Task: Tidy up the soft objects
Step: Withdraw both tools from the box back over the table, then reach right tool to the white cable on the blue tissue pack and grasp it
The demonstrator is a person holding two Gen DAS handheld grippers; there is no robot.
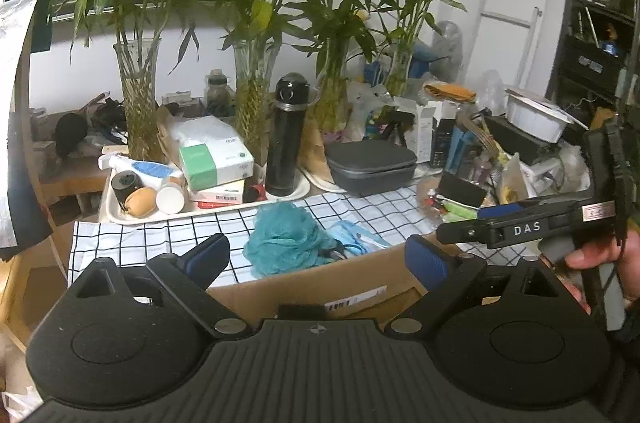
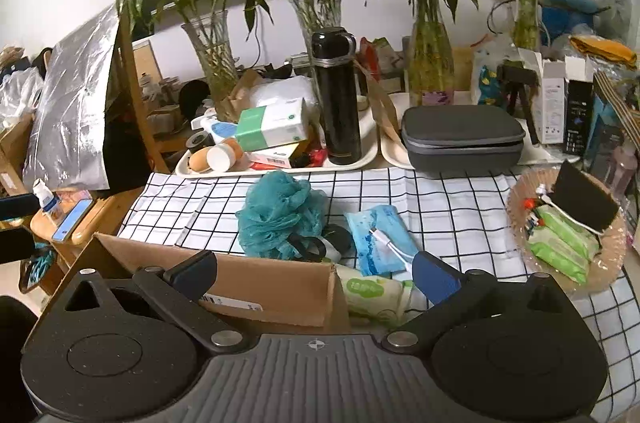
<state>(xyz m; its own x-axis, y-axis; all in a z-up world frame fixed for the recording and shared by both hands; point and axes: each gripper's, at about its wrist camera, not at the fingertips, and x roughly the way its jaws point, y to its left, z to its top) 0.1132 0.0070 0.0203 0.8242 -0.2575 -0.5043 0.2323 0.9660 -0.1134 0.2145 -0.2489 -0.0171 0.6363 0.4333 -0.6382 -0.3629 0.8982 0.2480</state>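
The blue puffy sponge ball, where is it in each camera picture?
Left wrist view: the bath pouf sits in the middle, on the checked cloth, just behind the cardboard box.
Right wrist view: the pouf is left of centre, on the same cloth, behind the box.
Shared landmark: the black flask stands behind it in both.

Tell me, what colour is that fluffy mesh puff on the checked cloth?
Teal, a blue-green. The mesh puff shows best in the right wrist view, just beyond the cardboard box.
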